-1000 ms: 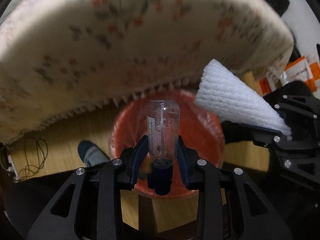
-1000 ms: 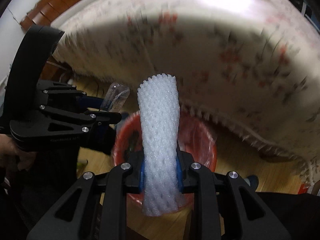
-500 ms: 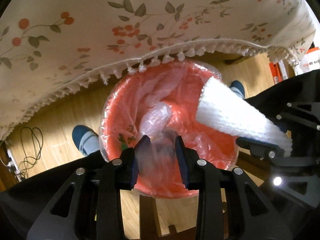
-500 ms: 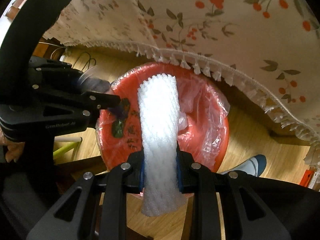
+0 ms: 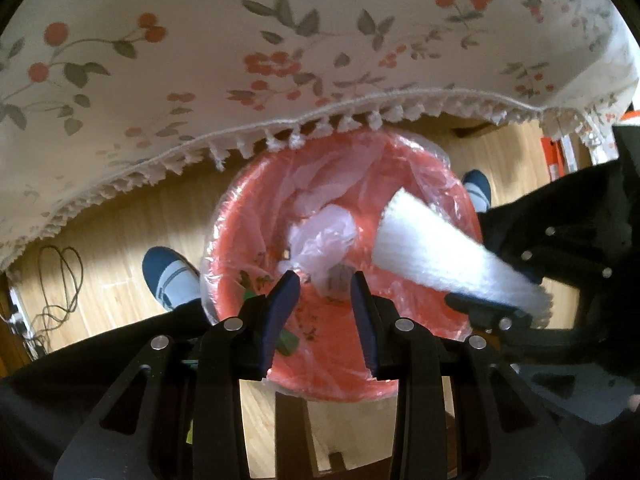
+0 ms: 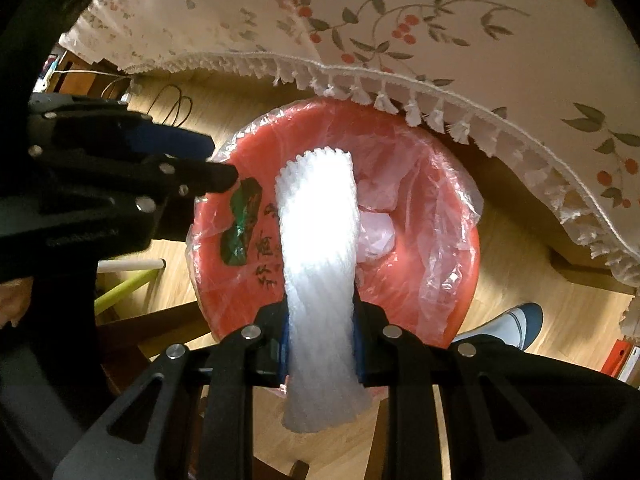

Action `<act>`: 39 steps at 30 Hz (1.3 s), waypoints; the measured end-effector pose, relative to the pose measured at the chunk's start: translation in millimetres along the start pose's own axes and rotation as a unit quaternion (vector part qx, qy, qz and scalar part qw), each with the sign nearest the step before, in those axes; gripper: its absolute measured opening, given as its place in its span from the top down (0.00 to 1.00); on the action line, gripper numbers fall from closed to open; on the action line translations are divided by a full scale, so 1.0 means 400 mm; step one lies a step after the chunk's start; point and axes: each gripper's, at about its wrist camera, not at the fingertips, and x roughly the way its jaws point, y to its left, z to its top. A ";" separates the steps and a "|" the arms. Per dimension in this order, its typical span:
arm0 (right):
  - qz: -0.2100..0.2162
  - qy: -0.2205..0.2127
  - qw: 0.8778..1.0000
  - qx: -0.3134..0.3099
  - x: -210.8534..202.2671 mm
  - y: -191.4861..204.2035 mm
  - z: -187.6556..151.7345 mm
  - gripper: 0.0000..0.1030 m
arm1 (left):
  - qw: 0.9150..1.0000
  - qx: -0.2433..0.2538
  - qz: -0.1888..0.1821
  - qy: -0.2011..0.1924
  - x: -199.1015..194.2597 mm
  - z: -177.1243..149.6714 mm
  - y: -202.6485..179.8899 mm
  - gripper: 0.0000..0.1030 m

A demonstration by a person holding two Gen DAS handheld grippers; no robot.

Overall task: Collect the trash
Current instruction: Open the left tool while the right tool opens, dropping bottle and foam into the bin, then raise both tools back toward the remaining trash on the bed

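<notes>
A red bin [image 5: 400, 184] lined with a clear plastic bag stands on the floor below both grippers; it also shows in the right wrist view [image 6: 448, 288]. My left gripper [image 5: 325, 280] is open and empty above the bin. A clear plastic bottle [image 5: 338, 280] lies blurred inside the bin, among crumpled plastic [image 5: 324, 236]. My right gripper [image 6: 320, 320] is shut on a white foam net sleeve [image 6: 318, 240] and holds it over the bin. The sleeve [image 5: 436, 256] shows at the right in the left wrist view.
A floral tablecloth with a tasselled fringe [image 5: 280, 60] hangs over the bin's far side, as the right wrist view [image 6: 440, 40] also shows. The person's feet in blue socks [image 5: 168, 276] [image 6: 516, 320] stand on the wooden floor beside the bin. Cables [image 5: 60, 276] lie at left.
My left gripper opened and let go of the clear bottle, which dropped into the red bin. Both grippers moved over the bin. The right gripper still holds the foam sleeve.
</notes>
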 end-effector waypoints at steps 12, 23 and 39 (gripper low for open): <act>0.004 0.013 1.000 -0.010 0.040 0.023 0.021 0.72 | 0.997 -0.062 0.005 -0.036 -0.036 -0.002 0.055 0.50; -0.009 0.004 1.000 -0.016 0.034 0.042 0.021 0.28 | 0.996 -0.072 0.006 -0.048 -0.049 -0.003 0.072 0.43; -0.075 -0.115 0.990 0.008 -0.186 0.048 0.018 0.05 | 0.990 -0.064 0.016 -0.121 -0.180 -0.007 0.055 0.34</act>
